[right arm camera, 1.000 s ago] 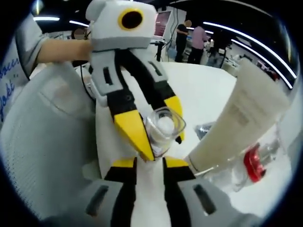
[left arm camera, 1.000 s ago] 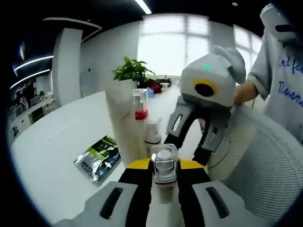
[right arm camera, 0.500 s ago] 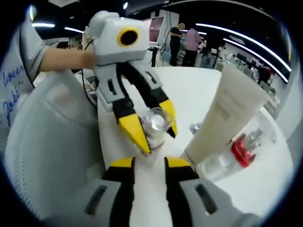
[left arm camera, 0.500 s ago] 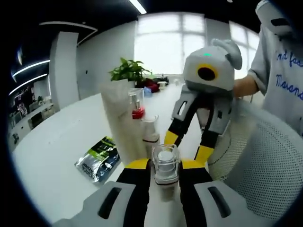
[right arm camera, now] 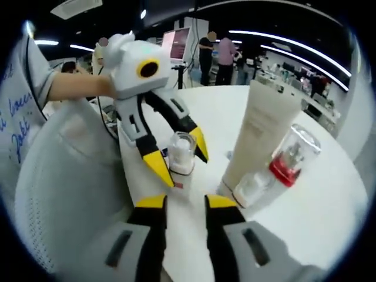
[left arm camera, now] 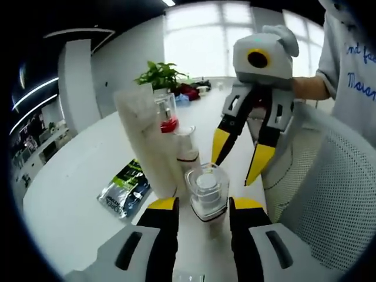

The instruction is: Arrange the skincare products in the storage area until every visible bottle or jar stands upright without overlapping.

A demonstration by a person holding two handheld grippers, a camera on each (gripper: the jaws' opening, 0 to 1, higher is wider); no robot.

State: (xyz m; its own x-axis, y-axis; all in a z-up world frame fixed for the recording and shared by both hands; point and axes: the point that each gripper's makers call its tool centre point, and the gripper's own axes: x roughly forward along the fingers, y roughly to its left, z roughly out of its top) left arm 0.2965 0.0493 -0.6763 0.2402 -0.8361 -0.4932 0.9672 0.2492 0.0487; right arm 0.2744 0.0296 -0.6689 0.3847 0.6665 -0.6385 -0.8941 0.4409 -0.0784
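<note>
**Jar standing between open jaws**

Left gripper view: one clear jar (left arm camera: 206,191) is standing upright on the white table (left arm camera: 76,176), the left gripper (left arm camera: 202,207) gaping around it. One tall tube (left arm camera: 147,141) is standing beside. The right gripper (left arm camera: 242,160) is hanging open above.

Right gripper view: the right gripper (right arm camera: 179,203) is pointing, spread, at the jar.

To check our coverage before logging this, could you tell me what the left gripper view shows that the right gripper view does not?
Left gripper view's own: a potted plant, a green foil packet on the table, and bright windows. Right gripper view's own: people standing at the back and a lit screen. Shared: the clear jar standing between the open left hand-held gripper jaws, the open right hand-held gripper, the white tube, the red-collared bottle and the white mesh.
</note>
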